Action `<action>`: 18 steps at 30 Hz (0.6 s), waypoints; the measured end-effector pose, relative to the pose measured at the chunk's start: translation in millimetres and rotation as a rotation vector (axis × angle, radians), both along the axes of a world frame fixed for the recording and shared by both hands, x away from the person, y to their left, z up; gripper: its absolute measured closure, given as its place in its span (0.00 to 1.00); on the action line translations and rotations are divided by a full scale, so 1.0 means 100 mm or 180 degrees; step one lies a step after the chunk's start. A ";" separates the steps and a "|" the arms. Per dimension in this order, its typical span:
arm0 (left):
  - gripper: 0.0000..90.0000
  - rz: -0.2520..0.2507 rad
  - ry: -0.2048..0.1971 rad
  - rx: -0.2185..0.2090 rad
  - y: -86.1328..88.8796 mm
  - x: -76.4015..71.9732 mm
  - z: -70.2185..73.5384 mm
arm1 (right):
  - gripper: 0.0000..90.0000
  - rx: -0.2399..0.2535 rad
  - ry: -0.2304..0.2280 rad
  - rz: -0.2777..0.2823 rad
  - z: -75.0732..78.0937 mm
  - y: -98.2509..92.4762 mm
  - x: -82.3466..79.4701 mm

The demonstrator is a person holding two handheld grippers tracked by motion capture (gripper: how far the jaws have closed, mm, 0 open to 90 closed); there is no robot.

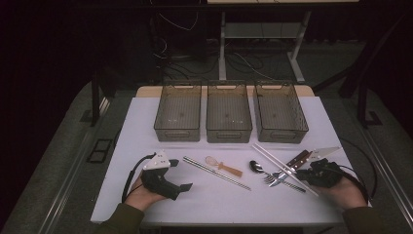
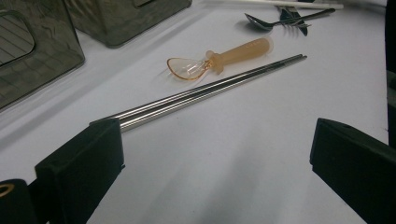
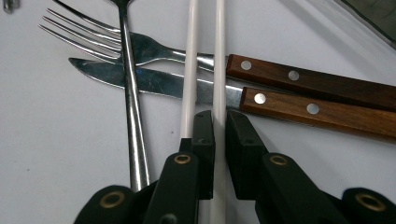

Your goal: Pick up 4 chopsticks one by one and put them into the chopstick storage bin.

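Note:
A pair of white chopsticks (image 3: 190, 56) lies across a fork (image 3: 140, 46) and a knife (image 3: 154, 81), both with wooden handles, and beside a metal spoon (image 3: 133, 126). My right gripper (image 3: 220, 126) is shut on one white chopstick (image 3: 218, 56); the other passes just left of its jaws. In the high view the right gripper (image 1: 306, 175) sits at the table's front right, over the white chopsticks (image 1: 272, 157). My left gripper (image 2: 217, 140) stands open and holds nothing, low over the table, with metal chopsticks (image 2: 210, 88) and an orange spoon (image 2: 219, 58) ahead of it.
Three dark see-through bins (image 1: 229, 114) stand in a row at the back of the white table (image 1: 146, 117). The metal chopsticks (image 1: 216, 173) and orange spoon (image 1: 224, 166) lie mid-table between the left gripper (image 1: 181, 175) and the cutlery pile (image 1: 277, 175).

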State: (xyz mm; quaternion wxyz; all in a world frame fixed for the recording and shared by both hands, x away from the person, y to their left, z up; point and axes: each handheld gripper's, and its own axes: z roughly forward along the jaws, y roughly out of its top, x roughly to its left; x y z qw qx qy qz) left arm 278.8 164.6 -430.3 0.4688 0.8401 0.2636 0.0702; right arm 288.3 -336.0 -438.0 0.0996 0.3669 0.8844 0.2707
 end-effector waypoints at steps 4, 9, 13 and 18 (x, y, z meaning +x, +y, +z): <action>0.02 -0.0006 -0.0001 0.0016 0.00 0.00 0.00 | 0.91 -0.0133 0.0053 0.0011 0.02 0.05 0.03; 0.02 -0.0007 0.0002 0.0014 -0.01 0.00 0.00 | 0.91 -0.0210 0.0216 0.0017 0.05 0.08 0.09; 0.02 -0.0008 0.0008 0.0015 -0.01 0.01 -0.01 | 0.92 -0.0254 0.0295 0.0021 0.07 0.10 0.13; 0.02 -0.0023 -0.0002 0.0032 -0.01 0.01 -0.01 | 0.93 -0.0365 0.0375 0.0026 0.09 0.13 0.17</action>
